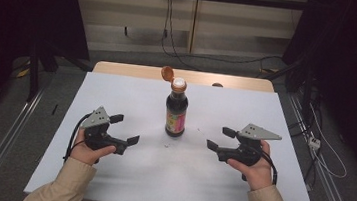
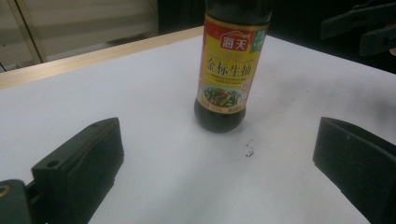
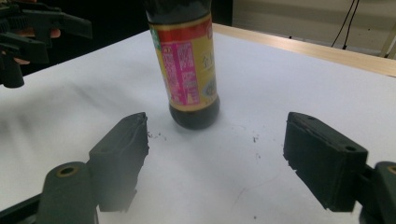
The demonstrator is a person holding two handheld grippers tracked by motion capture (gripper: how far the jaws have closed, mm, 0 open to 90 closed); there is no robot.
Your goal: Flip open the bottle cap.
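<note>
A dark soy sauce bottle stands upright in the middle of the white table. Its orange flip cap hangs open beside the white spout. The yellow and red label faces the left gripper view and the right gripper view. My left gripper rests open to the bottle's left, held in a hand, nothing between its jaws. My right gripper is open to the bottle's right, also holding nothing. Both point toward the bottle and stay apart from it.
Small dark specks lie on the table in front of the bottle. A wooden strip runs along the table's far edge. Cables hang at the back wall, and metal rails flank the table.
</note>
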